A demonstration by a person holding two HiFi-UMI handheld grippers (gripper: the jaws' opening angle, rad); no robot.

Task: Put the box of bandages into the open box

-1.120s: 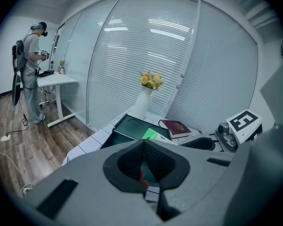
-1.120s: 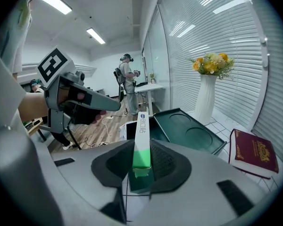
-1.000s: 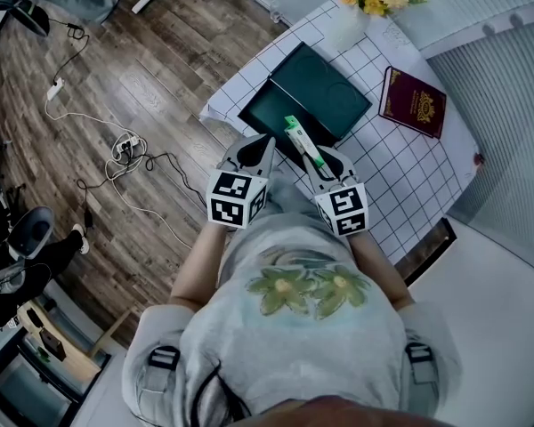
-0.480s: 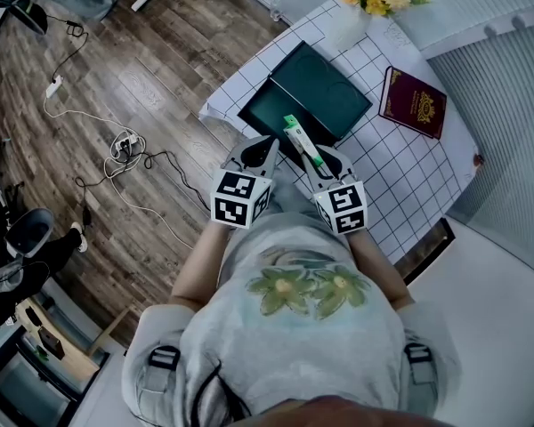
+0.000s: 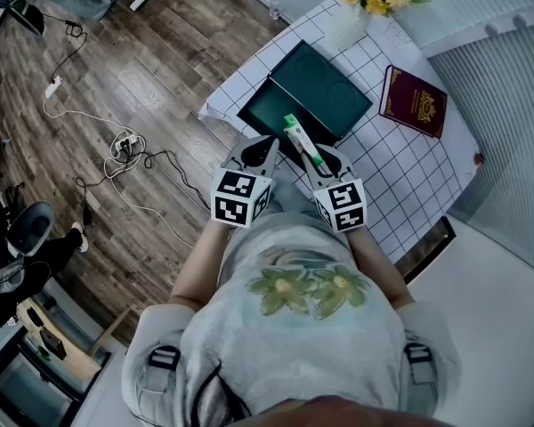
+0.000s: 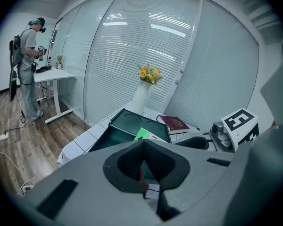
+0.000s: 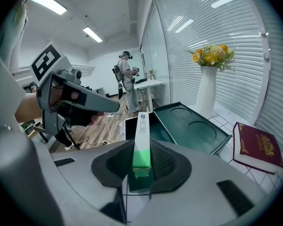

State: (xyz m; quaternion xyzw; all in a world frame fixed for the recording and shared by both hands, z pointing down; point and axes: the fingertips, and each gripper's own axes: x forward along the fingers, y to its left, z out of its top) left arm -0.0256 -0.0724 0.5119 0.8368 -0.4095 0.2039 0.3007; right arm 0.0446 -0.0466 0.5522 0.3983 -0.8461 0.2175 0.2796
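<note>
Right tongs clamped on bandage box, held at frame centre, tip over near edge of open box on desk, left tongs closed and empty just left of it, book at upper right

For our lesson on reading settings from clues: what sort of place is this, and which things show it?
Probably an office or lab: walls of slatted blinds, a white desk with another person standing at it, and cables trailing over the wood floor.
</note>
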